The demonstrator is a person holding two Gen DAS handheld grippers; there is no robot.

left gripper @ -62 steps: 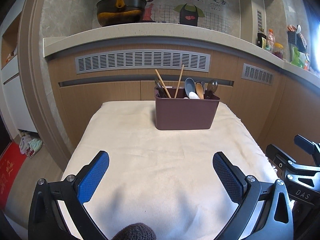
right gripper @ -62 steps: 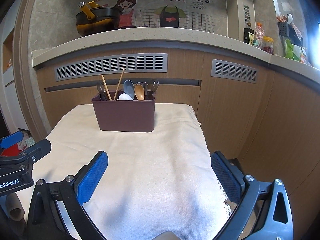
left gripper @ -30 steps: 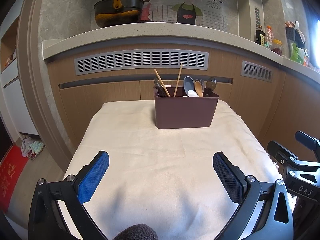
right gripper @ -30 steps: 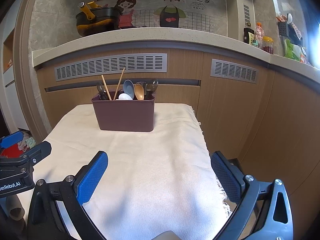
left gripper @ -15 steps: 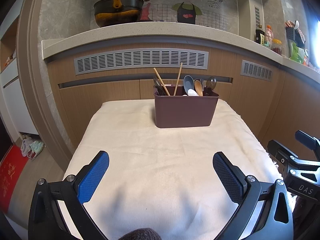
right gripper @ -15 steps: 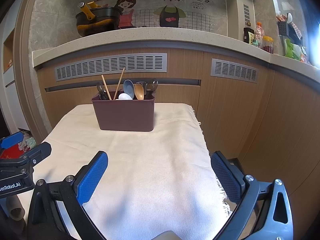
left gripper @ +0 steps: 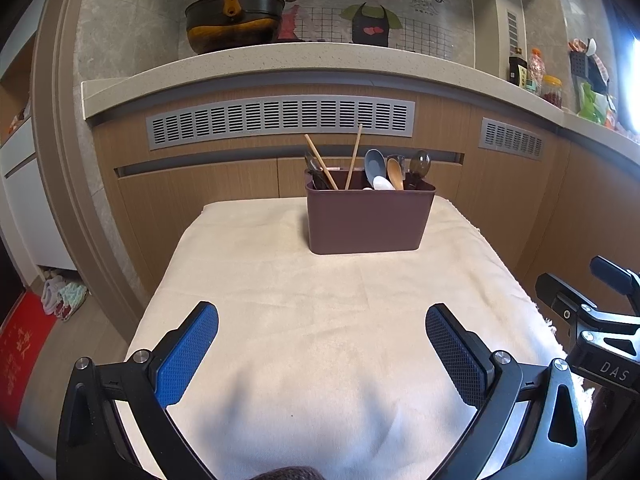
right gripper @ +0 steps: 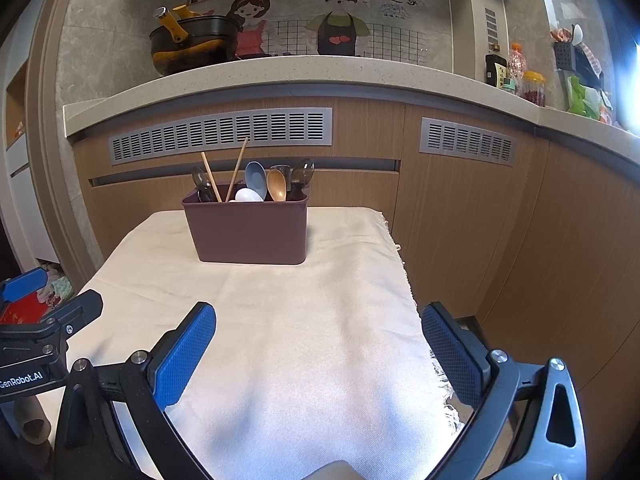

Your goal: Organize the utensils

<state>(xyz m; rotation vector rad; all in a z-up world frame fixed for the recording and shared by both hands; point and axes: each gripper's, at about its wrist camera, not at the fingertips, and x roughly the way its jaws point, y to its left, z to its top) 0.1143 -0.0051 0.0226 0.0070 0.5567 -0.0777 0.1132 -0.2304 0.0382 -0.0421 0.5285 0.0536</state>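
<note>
While both grippers are hovering over the near end of the tabletop [left gripper: 256,280], the left gripper [left gripper: 322,344] is showing its jaws spread wide with nothing between the blue pads, and the right gripper [right gripper: 318,342] is showing the same wide, unloaded opening. Standing at the far end of the tabletop, on the cream cloth [right gripper: 320,300] that is covering it, is the maroon utensil holder [left gripper: 370,220], upright and well apart from both grippers. Two wooden chopsticks [left gripper: 354,156] are leaning in opposite directions in the left part of the holder, beside a dark spoon [right gripper: 199,179] at the far left. To the right of these, a grey-blue spoon [left gripper: 374,161], a white spoon [left gripper: 383,183], a wooden spoon [left gripper: 395,172] and a dark translucent spoon [left gripper: 419,162] are sticking up with their bowls above the rim; whether an inner divider is separating them cannot be told. Behind the tabletop, wooden cabinet fronts with grey vent grilles [left gripper: 280,118] are rising to a pale counter [right gripper: 320,70], on which a black-and-yellow pot [left gripper: 234,20] is sitting at the left. Part of the right gripper is appearing at the right edge of the left wrist view, and part of the left gripper is appearing at the left edge of the right wrist view.
</note>
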